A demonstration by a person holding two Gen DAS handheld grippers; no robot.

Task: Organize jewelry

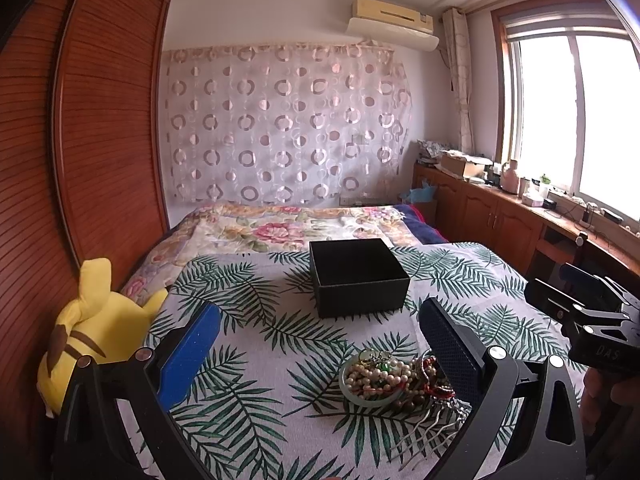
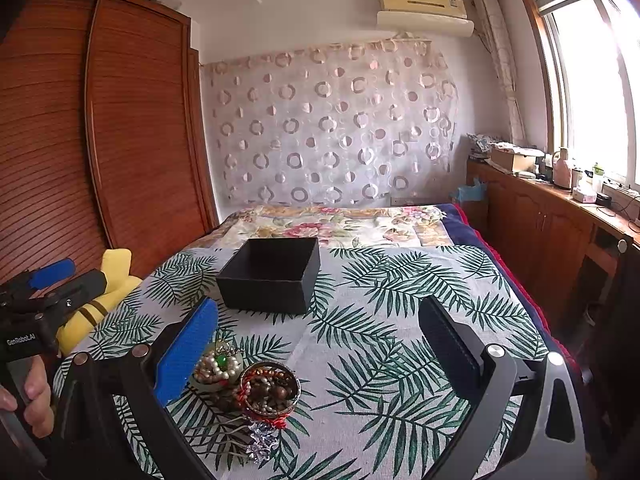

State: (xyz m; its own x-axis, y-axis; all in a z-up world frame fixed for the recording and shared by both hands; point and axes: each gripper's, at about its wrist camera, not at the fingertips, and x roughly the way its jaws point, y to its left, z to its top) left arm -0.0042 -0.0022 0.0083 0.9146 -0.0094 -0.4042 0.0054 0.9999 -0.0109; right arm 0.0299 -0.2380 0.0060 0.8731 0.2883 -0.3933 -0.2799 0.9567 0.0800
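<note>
An open, empty black box (image 1: 358,276) (image 2: 270,276) stands on a palm-leaf cloth on the bed. In front of it lies a heap of jewelry: a pale green bangle with pearl beads (image 1: 374,378) (image 2: 218,366), a red and gold bangle with brown beads (image 2: 270,390), and a silver hair comb (image 1: 432,426) (image 2: 256,442). My left gripper (image 1: 320,340) is open and empty, above the cloth, the heap by its right finger. My right gripper (image 2: 318,340) is open and empty, the heap by its left finger.
A yellow plush toy (image 1: 92,332) (image 2: 104,296) lies at the bed's left edge against a wooden wardrobe (image 1: 100,120). A floral quilt (image 1: 288,228) covers the far bed. A wooden cabinet (image 2: 560,232) with clutter runs along the right under the window.
</note>
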